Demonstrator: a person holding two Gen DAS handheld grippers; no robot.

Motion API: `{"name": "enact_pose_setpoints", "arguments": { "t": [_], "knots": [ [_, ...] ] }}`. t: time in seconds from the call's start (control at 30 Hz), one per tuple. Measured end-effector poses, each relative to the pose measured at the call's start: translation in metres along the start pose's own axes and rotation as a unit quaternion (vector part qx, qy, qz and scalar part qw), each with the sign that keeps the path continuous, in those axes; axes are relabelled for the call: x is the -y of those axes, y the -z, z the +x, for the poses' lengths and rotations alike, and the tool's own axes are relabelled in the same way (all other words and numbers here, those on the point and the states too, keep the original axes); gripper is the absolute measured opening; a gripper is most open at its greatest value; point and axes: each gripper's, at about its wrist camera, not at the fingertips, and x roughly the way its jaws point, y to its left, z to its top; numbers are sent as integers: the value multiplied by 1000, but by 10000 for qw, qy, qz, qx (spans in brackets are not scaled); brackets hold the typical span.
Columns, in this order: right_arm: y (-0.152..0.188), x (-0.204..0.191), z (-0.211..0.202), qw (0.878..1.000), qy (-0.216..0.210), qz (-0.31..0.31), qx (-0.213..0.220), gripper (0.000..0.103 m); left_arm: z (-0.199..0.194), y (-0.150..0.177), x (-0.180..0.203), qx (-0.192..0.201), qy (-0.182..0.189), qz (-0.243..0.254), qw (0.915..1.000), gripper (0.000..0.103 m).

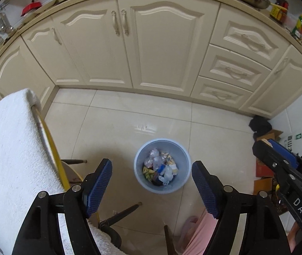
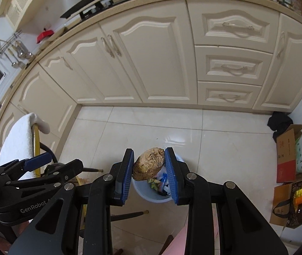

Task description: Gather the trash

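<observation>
Left tongs (image 1: 151, 188) hang spread wide with nothing between the pads, aimed down at the pale blue trash bin (image 1: 140, 176) on the tiled floor (image 1: 112, 127). Right tongs (image 2: 149, 171) are clenched on a brown, rough lump of food waste (image 2: 148, 163), held above the bin (image 2: 142, 195), which already contains wrappers and scraps (image 1: 160, 170).

1 trash bin (image 1: 139, 165) — 3 drawers (image 2: 228, 67) — 2 grippers (image 1: 152, 188).

"DAS" on right claw (image 1: 278, 155); "GenRobot" on left claw (image 2: 44, 161).
</observation>
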Motion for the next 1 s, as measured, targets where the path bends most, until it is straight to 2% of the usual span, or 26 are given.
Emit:
{"name": "enact_pose_setpoints", "arguments": {
  "t": [0.33, 0.43, 0.47, 0.53, 0.57, 0.6, 0.77, 1.0],
  "knots": [
    [-3, -33, 15, 9993, -179, -283, -184, 30, -20, 15, -34, 25, 8, -325, 9995, 73],
    [-4, -43, 15, 9988, -302, -363, -158, 35, -25, 17, -46, 76, 50, -418, 9991, 73],
    [-5, -45, 16, 9986, -384, -319, -184, 49, -29, 20, -54, 67, 72, -441, 9990, 73],
    [-6, -45, 16, 9992, -321, -186, -150, 67, -32, 23, -63, 77, 85, -512, 9986, 73],
    [-6, -46, 16, 9995, -274, -154, -103, 73, -34, 25, -67, 90, 139, -535, 9984, 73],
    [-5, -47, 16, 9996, -218, -162, -87, 75, -38, 27, -74, 84, 185, -557, 9982, 73],
    [-1, -54, 17, 9996, -39, -217, -203, 77, -43, 32, -88, 107, 295, -559, 9979, 73],
    [2, -58, 8, 9992, 150, -330, -155, 78, -53, 37, -93, 137, 289, -552, 9980, 74]
  ]
}}
